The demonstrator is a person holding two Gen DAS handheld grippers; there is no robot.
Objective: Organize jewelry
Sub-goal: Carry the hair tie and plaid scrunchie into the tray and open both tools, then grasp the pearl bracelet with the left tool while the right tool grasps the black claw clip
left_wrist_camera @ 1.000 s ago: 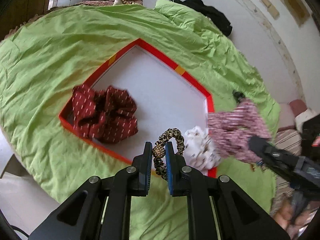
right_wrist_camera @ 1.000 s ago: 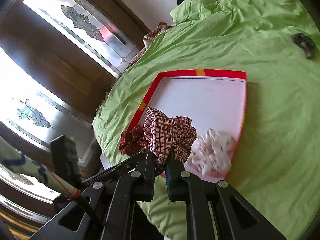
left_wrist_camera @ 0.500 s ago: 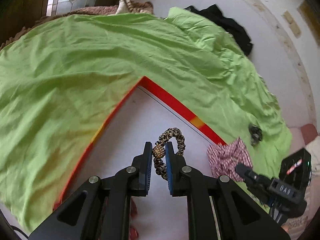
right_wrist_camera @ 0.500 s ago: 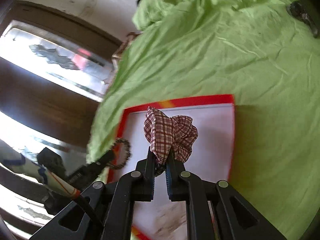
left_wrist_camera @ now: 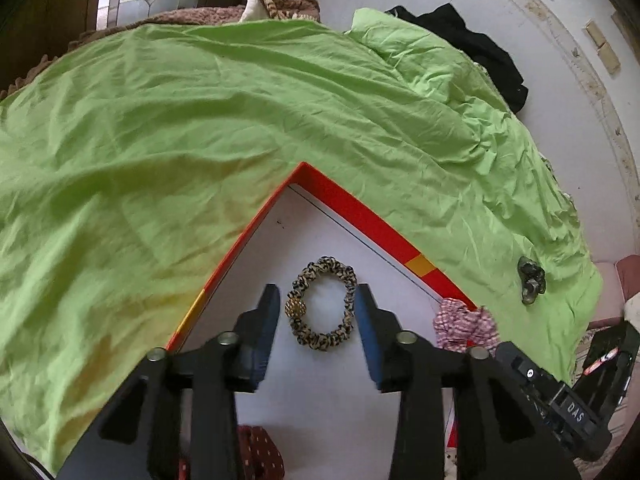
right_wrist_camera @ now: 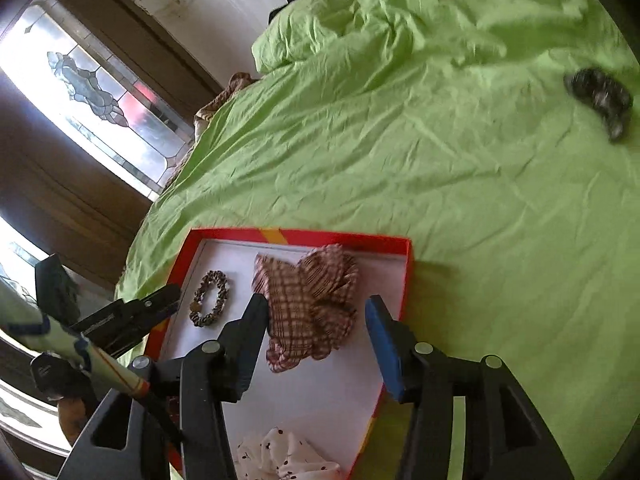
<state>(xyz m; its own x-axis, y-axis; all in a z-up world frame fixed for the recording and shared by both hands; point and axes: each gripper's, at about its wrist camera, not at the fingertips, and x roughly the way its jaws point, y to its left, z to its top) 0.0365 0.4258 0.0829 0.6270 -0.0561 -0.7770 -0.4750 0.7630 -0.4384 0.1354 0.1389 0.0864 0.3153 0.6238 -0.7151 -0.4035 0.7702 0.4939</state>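
Observation:
A leopard-print scrunchie (left_wrist_camera: pixel 322 304) with a gold bead lies flat on the white floor of the red-rimmed tray (left_wrist_camera: pixel 360 216). My left gripper (left_wrist_camera: pixel 316 294) straddles it, its jaws opening and the pads off the band. In the right wrist view a red-and-white plaid scrunchie (right_wrist_camera: pixel 312 304) rests in the tray (right_wrist_camera: pixel 340 237) near its far rim. The right gripper (right_wrist_camera: pixel 316 308) is around that scrunchie, jaws opening, with a clear gap on the right side. The leopard scrunchie (right_wrist_camera: pixel 210 298) lies just left of the plaid one.
A dark scrunchie (left_wrist_camera: pixel 531 280) lies loose on the green bedsheet (left_wrist_camera: pixel 200 120), right of the tray. A white dotted scrunchie (right_wrist_camera: pixel 280 456) and a dark red one (left_wrist_camera: pixel 256 452) sit at the tray's near end. Black clothing (left_wrist_camera: pixel 472 44) lies at the bed's far edge.
Both grippers carried their scrunchies over the tray toward its far corner, then opened. The leopard and plaid scrunchies now lie on the tray floor.

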